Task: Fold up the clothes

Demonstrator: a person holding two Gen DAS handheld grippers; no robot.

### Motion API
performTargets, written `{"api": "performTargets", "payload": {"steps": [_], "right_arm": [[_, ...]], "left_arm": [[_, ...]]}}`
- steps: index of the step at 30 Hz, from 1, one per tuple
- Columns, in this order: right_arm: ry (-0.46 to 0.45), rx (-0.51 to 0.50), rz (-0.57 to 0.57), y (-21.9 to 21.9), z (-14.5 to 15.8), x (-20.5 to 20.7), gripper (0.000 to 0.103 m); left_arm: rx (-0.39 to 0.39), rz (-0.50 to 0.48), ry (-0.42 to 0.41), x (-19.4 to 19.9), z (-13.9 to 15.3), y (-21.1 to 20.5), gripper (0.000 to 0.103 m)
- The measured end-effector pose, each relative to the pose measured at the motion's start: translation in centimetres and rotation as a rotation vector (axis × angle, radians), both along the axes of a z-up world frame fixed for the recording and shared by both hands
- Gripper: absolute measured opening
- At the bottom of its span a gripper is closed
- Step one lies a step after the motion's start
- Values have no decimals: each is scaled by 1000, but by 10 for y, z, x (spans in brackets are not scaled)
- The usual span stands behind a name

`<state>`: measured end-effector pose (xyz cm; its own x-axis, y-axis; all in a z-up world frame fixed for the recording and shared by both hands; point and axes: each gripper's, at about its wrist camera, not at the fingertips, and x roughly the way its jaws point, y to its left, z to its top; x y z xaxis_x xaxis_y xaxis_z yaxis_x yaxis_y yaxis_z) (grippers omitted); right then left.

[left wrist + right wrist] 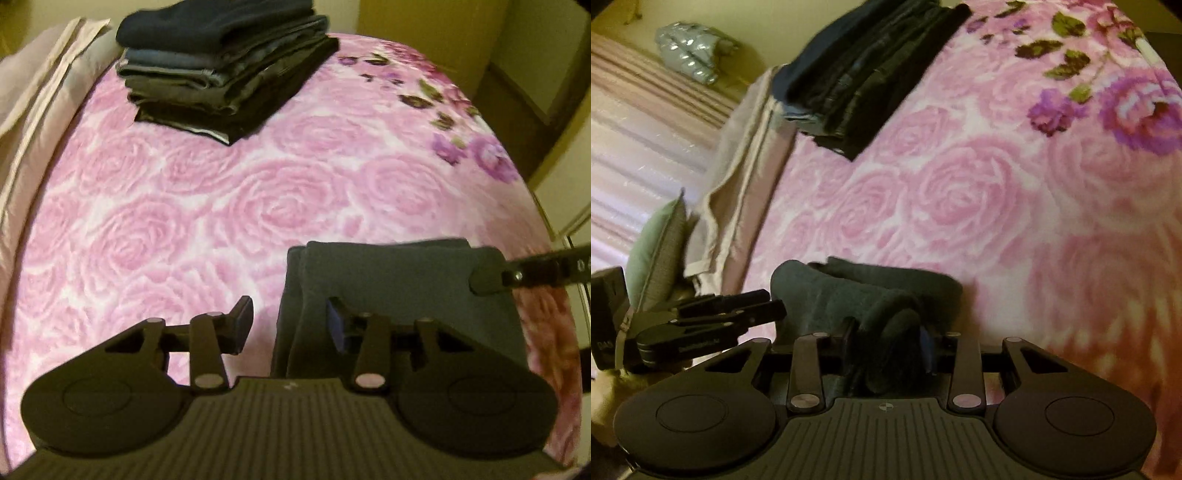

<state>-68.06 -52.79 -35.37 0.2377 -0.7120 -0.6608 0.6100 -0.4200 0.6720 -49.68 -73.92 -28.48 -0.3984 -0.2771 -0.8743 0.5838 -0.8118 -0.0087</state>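
On the bed (229, 206), the folded towel (399, 280) lies lengthwise toward the clothes stack (225, 70). Right gripper (886, 343) pinches its bunched end (left gripper (288, 325) jaws gape).

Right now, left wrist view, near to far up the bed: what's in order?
Open left tool → folded dark teal-grey garment → bare stretch of pink rose-patterned blanket → stack of folded dark clothes.
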Motion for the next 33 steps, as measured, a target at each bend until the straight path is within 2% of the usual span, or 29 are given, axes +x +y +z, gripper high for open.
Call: {"api": "performTargets", "payload": {"steps": [3, 6, 9, 12, 14, 18, 20, 22, 24, 28, 29, 31, 32, 33], "right_arm": [[2, 5, -2, -7, -13, -6, 35], [4, 6, 10, -5, -11, -9, 35], [53, -3, 16, 4, 8, -6, 38], [157, -37, 41, 11, 39, 6, 39], [250, -73, 103, 11, 58, 23, 39], [304, -123, 299, -7, 64, 56, 39], [297, -62, 336, -21, 48, 60, 39], [277, 38, 320, -33, 26, 51, 39], [243, 50, 301, -39, 15, 45, 38], [343, 77, 374, -45, 27, 64, 39], [352, 75, 380, -44, 32, 68, 40], [362, 81, 396, -39, 38, 75, 50], [366, 85, 398, -36, 42, 79, 58], [368, 84, 403, -31, 47, 81, 61]], "left_arm": [[8, 15, -14, -9, -18, -8, 41], [23, 40, -13, -10, -22, -13, 43], [23, 66, 0, 2, -9, -11, 43], [-3, 100, 7, 28, 10, -4, 39], [-11, 139, 13, 49, 23, 2, 37], [26, 227, 31, 97, 38, 24, 37], [71, 276, 44, 117, 37, 39, 37], [120, 327, 57, 135, 33, 55, 37], [154, 363, 52, 147, 25, 71, 37], [191, 424, 75, 169, 18, 98, 38], [197, 437, 84, 174, 18, 104, 38], [201, 457, 98, 181, 19, 116, 39], [203, 467, 104, 184, 19, 121, 39], [202, 476, 113, 187, 20, 127, 39]]}}
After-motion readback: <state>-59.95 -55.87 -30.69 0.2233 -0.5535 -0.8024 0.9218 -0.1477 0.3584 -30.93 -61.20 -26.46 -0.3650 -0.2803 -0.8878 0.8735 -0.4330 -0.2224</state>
